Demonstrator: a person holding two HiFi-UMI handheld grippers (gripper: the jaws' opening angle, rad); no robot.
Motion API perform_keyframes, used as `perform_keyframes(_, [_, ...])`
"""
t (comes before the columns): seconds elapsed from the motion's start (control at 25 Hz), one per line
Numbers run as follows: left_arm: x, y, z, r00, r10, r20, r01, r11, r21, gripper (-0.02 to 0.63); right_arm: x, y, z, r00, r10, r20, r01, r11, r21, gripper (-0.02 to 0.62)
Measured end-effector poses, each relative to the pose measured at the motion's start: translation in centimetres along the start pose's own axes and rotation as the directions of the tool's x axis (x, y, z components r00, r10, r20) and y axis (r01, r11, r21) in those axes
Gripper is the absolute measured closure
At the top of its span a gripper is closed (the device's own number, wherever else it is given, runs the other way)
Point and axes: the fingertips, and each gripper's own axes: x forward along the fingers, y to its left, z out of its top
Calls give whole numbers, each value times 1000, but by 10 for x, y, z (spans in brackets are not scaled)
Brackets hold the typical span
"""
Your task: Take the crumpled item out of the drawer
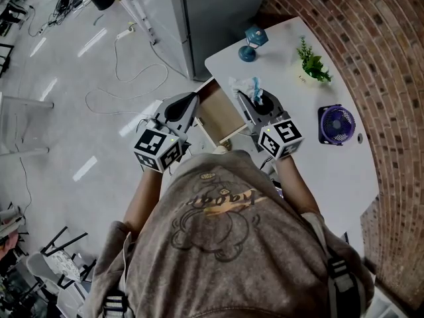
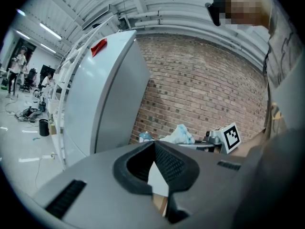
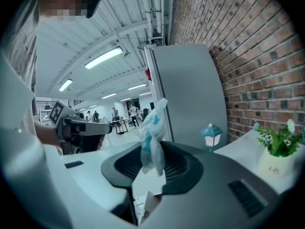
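Right gripper (image 3: 152,152) has the wad (image 3: 152,135) pinched between nearly closed jaws, up at the table (image 1: 344,171) edge just beside the open drawer (image 1: 222,114). Left gripper (image 2: 154,146) is closed, nothing in it.

Open drawer (image 1: 220,114) (top clear), fan (image 1: 336,124) rightward

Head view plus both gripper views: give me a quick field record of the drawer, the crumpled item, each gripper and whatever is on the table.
drawer: open, wooden inside showing, at the table's edge
crumpled item: white and blue, pinched and held up in the air
right gripper: closed on the crumpled item
left gripper: jaws together, nothing between them; beside the open drawer
table: white
on table: blue lantern, potted plant, purple fan
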Motion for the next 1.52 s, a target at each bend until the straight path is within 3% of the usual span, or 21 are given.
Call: perform_keyframes(1.52, [-4,-7,-8,1000,-18,-8,18,999,-29,598,1,-2,-11,999,-30,-16,31,999,26,499])
